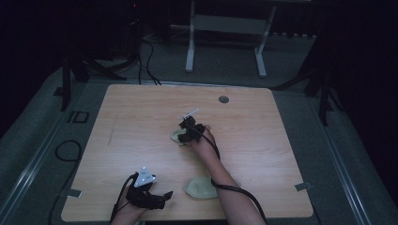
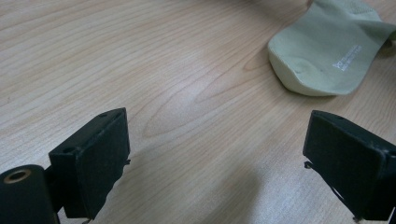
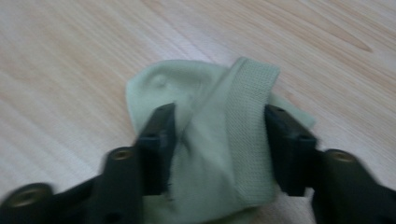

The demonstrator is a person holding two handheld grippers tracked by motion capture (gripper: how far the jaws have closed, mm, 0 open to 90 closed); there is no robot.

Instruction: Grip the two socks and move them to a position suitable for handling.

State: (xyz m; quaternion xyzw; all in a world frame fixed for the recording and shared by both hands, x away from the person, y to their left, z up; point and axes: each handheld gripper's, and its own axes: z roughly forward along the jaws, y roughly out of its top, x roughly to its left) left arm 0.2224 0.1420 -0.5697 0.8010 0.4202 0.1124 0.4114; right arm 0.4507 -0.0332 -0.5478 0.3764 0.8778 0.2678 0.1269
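Mid-table, your right gripper (image 1: 184, 133) is down on a pale green sock (image 3: 205, 140); its jaws flank the bunched fabric and ribbed cuff, and the blur leaves it unclear whether the pads press it. A second sock (image 1: 201, 187) lies flat near the front edge, just beside your right forearm (image 1: 225, 180); the left gripper view shows its toe (image 2: 322, 60) ahead of that gripper, apart from the jaws. Your left gripper (image 1: 162, 197) sits at the front left edge, jaws spread wide with only bare wood between them. Table (image 1: 141, 122) is light wood grain with rounded corners and a grey grommet (image 1: 224, 99) near the back edge. Grey carpet (image 1: 37, 140) surrounds it, with a black cable (image 1: 65, 150) looped at left. A white frame (image 1: 225, 28) stands behind, and the room beyond is dark.
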